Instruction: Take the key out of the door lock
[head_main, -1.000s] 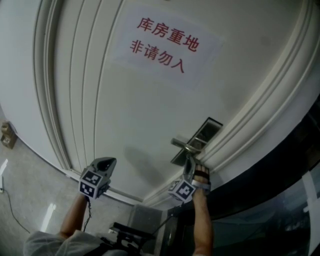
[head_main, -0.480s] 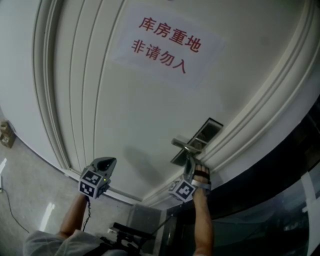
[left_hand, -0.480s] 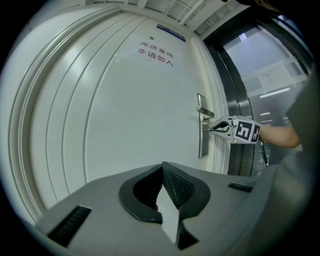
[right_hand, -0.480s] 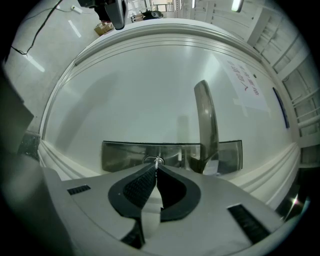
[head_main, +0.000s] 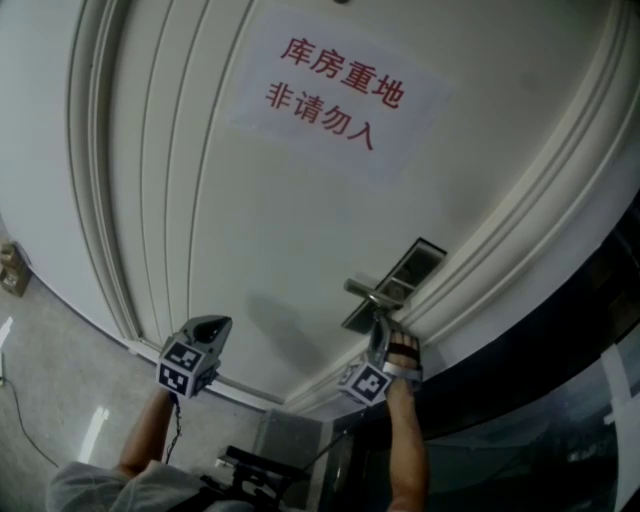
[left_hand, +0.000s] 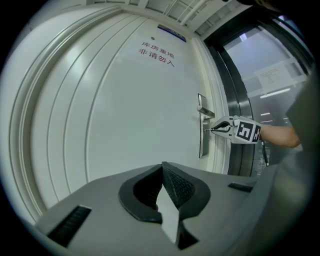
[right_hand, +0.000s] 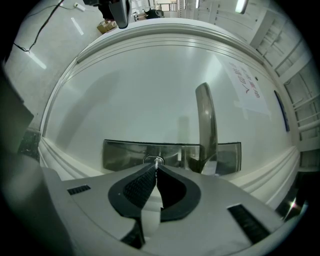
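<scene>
Silvery small metal key (right_hand: 157, 160) sits pinched at the very tips of the right gripper (right_hand: 157, 165), whose dark ribbed jaws are pressed together on it right against the round keyhole of the shiny steel lock plate (right_hand: 125, 155). The curved steel lever handle (right_hand: 206, 120) stands just to the right of those jaws. By the look of it, the grasp is done but the key is not yet drawn out; what is left is pulling it straight back, away from the white panelled door (head_main: 250, 220).

The left gripper (left_hand: 162, 168) has its jaws together on nothing and hangs well apart from the lock, low and to the left of the right gripper.

High above both grippers, a white paper sheet (head_main: 335, 90) taped to the door carries red print: 库房重地 over 非请勿入.
</scene>
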